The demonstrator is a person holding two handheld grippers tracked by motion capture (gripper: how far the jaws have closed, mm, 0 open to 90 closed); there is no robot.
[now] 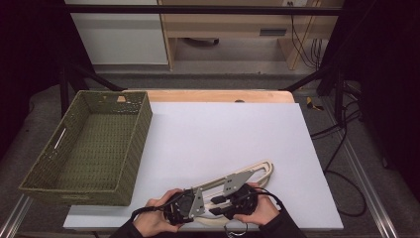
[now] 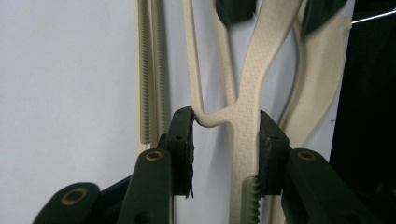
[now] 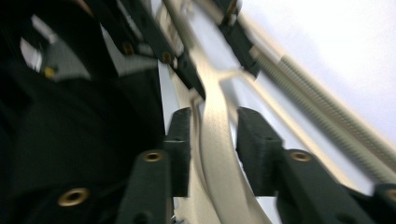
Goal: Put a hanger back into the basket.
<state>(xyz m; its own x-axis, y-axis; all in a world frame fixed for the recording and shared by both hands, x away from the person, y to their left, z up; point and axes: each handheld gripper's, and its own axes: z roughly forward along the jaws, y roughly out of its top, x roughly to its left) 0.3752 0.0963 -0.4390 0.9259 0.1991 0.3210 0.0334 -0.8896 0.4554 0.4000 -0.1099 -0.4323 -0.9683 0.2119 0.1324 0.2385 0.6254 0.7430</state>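
A: What is taking up the most room down there?

B: A white sheet [image 1: 218,148] is covering most of the wooden table [image 1: 218,95], whose bare edge is showing along the far side. A green woven basket [image 1: 141,144] is sitting at the left, overlapping the sheet's left edge.

A: And near the person?

B: A cream-coloured clothes hanger [image 1: 257,168] is lying flat on the sheet near the front edge, slanting from the hands up toward the right. More cream bars with ridged edges [image 2: 148,70] are lying just beside it, so it may be more than one hanger; I cannot tell.

A: What are the hands doing?

B: The left hand [image 1: 153,218] is holding the left gripper [image 2: 226,135] and the right hand [image 1: 260,210] is holding the right gripper [image 3: 214,140], the two close together over the hanger's near end.

A: How are the fingers standing?

B: In the left gripper view, the jaws are straddling a fork in the hanger, both pads touching the plastic, so they are pinching it. In the right gripper view, which is blurred, the jaws are sitting either side of a cream bar [image 3: 219,154] with slim gaps showing, spread rather than clamped.
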